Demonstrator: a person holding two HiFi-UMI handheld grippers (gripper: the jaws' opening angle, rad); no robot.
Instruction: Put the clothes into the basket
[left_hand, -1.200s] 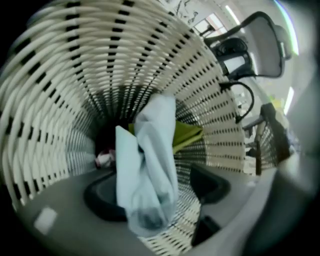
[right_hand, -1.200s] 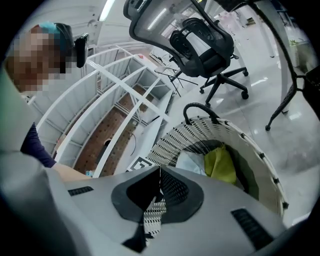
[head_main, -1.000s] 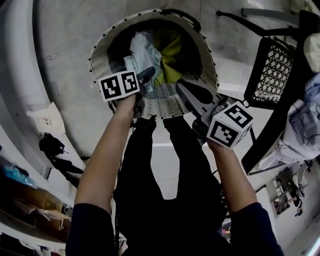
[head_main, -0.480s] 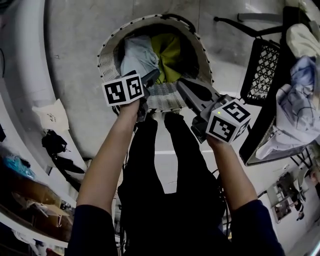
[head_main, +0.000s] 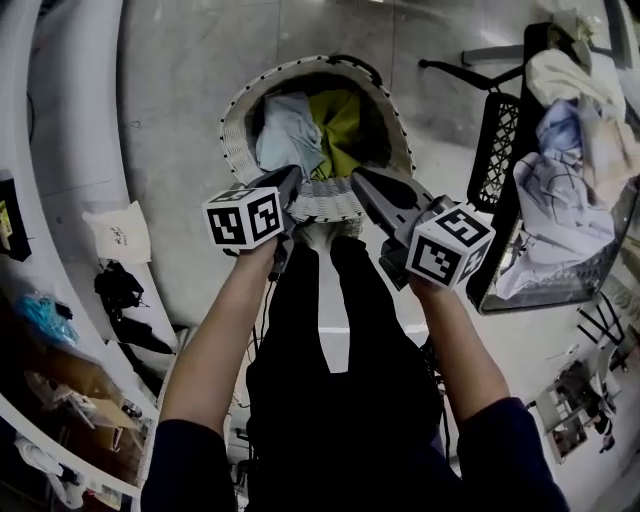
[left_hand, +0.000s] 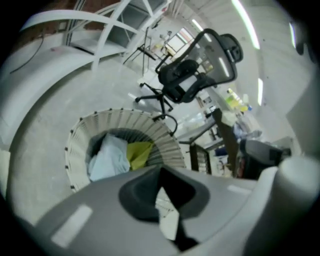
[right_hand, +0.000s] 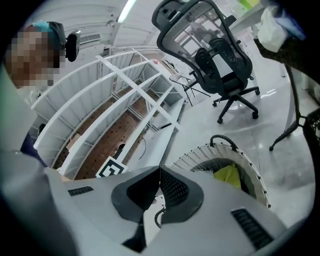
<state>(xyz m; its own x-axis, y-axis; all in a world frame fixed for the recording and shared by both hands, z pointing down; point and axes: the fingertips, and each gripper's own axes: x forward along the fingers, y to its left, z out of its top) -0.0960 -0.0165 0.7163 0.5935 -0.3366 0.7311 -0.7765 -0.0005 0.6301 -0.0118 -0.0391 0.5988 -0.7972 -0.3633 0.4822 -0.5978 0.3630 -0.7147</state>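
— While you hang over the basket (head_main: 232, 150), what does the head view give you?

— My left gripper (head_main: 294, 176) and my right gripper (head_main: 357, 178) sit above the basket's near rim, and neither carries anything. Inside the basket lie a light blue garment (head_main: 288, 138) and a yellow-green garment (head_main: 340, 118). A heap of clothes (head_main: 565, 140) waits well to the right of the basket, draped over a black mesh rack (head_main: 497, 140).

— And the left gripper view?

— My left fingers have just been closing and now meet tip to tip with nothing between them. Past them the basket is below, both garments in it. An office chair (left_hand: 192, 75) stands beyond the basket.

— The right gripper view?

— My right fingers are pressed together too, empty, with the basket low and to the right of them and only the yellow-green cloth showing.

— So which hand goes next?

— I judge the right one: the heap lies on the basket's right side, nearer that hand, and it hangs down the rack rather than lying flat. Both sets of fingers would have to spread first.
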